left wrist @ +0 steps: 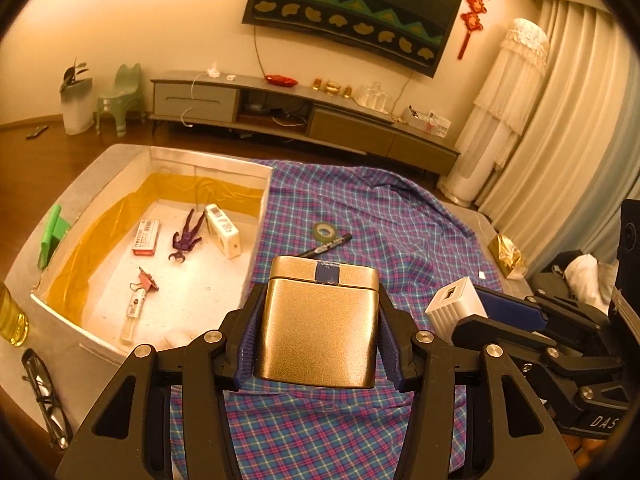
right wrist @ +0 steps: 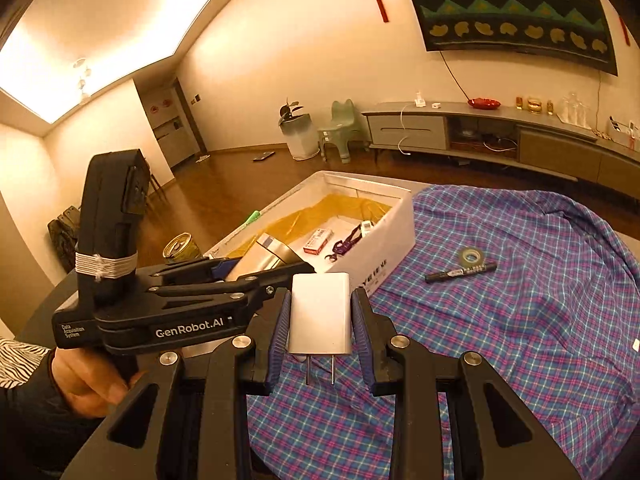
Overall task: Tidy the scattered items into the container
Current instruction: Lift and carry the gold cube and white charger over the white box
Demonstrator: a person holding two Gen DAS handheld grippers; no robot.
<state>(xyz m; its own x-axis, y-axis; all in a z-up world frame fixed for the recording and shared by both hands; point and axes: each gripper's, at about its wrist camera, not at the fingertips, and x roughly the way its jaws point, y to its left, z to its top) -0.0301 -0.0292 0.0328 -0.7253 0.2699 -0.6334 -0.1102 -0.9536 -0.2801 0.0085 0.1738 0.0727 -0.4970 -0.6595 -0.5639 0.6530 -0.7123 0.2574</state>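
The left tool [left wrist: 318,320] is clamped on a gold tin [left wrist: 320,320], held above the checked cloth [left wrist: 400,216] on the tabletop. The right tool [right wrist: 320,320] is clamped on a white plug [right wrist: 320,312]. The white box [left wrist: 256,216] sits at ten o'clock from the tin. It already holds a purple toy [left wrist: 186,236], a red packet [left wrist: 146,237] and a clip [left wrist: 148,283]. Still left on the cloth at twelve o'clock are a tape roll [left wrist: 325,232] and a black marker [left wrist: 326,246]. I think the job is about half done.

The container [left wrist: 256,240] sits left of the cloth [left wrist: 400,216], on which tape roll [left wrist: 325,231] and marker [left wrist: 326,245] lie touching.
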